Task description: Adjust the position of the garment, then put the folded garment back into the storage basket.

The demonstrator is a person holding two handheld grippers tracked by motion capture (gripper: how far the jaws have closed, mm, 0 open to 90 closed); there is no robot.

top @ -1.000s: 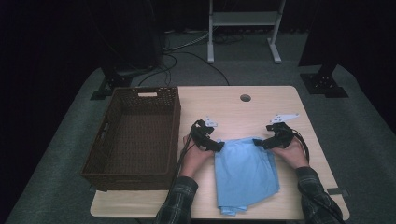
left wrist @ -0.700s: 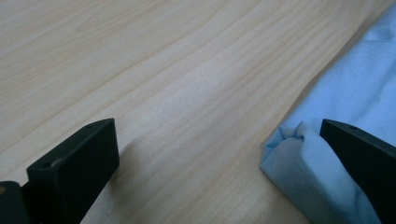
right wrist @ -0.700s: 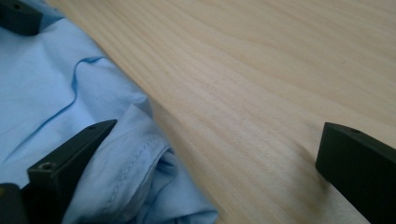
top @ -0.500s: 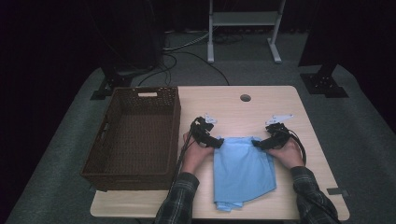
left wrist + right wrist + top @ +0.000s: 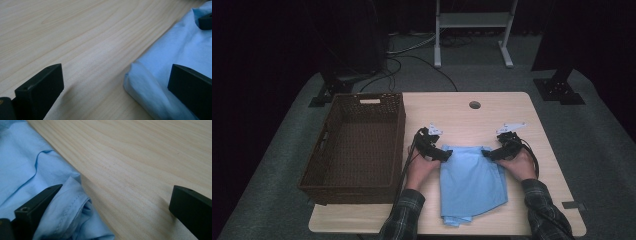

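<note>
A light blue folded cloth (image 5: 472, 182) lies flat on the wooden table (image 5: 492, 120), in front of the person. My left gripper (image 5: 443, 155) rests at the cloth's far left corner. In the left gripper view it (image 5: 115, 87) is open, and the cloth's corner (image 5: 155, 75) lies between its jaws, with one jaw over the fabric. My right gripper (image 5: 487, 154) sits at the far right corner. In the right gripper view it (image 5: 112, 207) is open too, one jaw above the cloth's stitched hem (image 5: 67, 212), the other over bare wood.
A dark brown wicker basket (image 5: 402, 130) stands at the table's left side, right beside my left hand. A round cable hole (image 5: 475, 105) is at the back of the table. Bare wood stretches behind the cloth and to its right.
Both grippers stay at the cloth's far corners with only slight shifts. The cloth now looks narrower and flatter on its right side than a second ago.
</note>
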